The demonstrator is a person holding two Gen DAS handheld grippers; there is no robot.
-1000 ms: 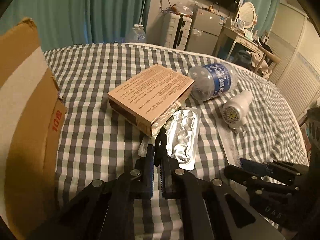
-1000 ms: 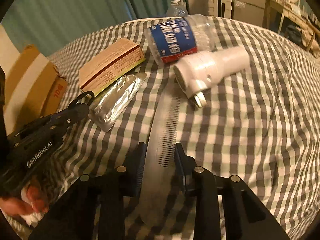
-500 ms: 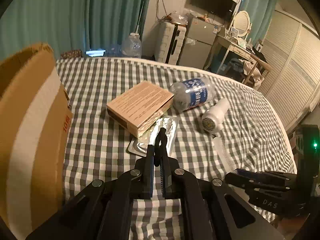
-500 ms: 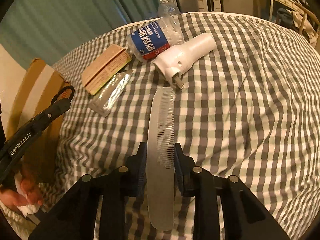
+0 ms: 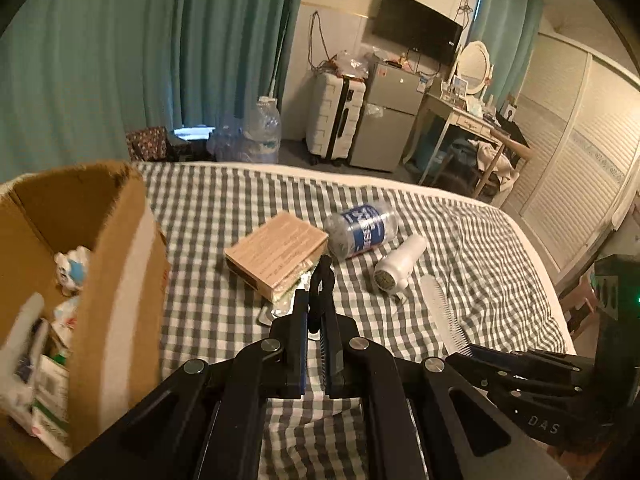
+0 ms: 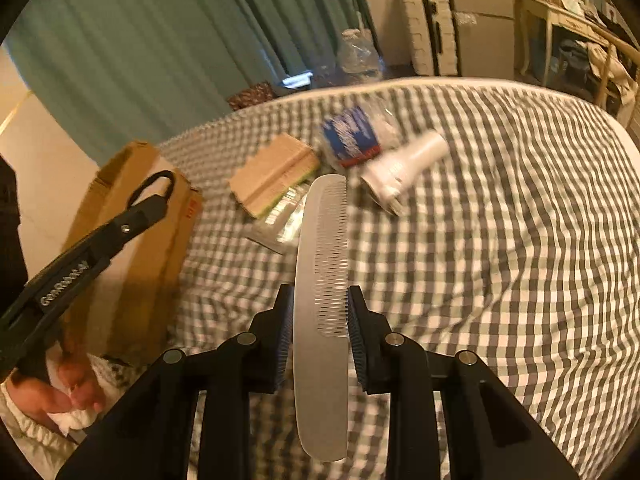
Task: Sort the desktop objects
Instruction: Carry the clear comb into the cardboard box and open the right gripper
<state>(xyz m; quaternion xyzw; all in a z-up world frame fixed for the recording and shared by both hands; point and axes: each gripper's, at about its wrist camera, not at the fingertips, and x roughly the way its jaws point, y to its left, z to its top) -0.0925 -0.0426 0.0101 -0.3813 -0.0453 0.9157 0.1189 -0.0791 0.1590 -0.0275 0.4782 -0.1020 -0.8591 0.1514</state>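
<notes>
Desktop objects are being sorted into the cardboard box (image 5: 116, 280) at the left of the frame, where several items are already lying. The comb (image 6: 320, 308) is being gripped by the right gripper (image 6: 316, 312) at lower centre, and a black loop (image 5: 322, 280) is being pinched by the closed left gripper (image 5: 316, 320). The carton (image 5: 276, 252), blister pack (image 6: 284, 224), bottle (image 5: 360, 232) and white container (image 5: 400, 264) are judged as still waiting on the checked cloth (image 5: 224, 208) mid-frame.

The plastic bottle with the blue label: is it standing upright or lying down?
Lying down. The plastic bottle rests on its side on the checked cover.
</notes>
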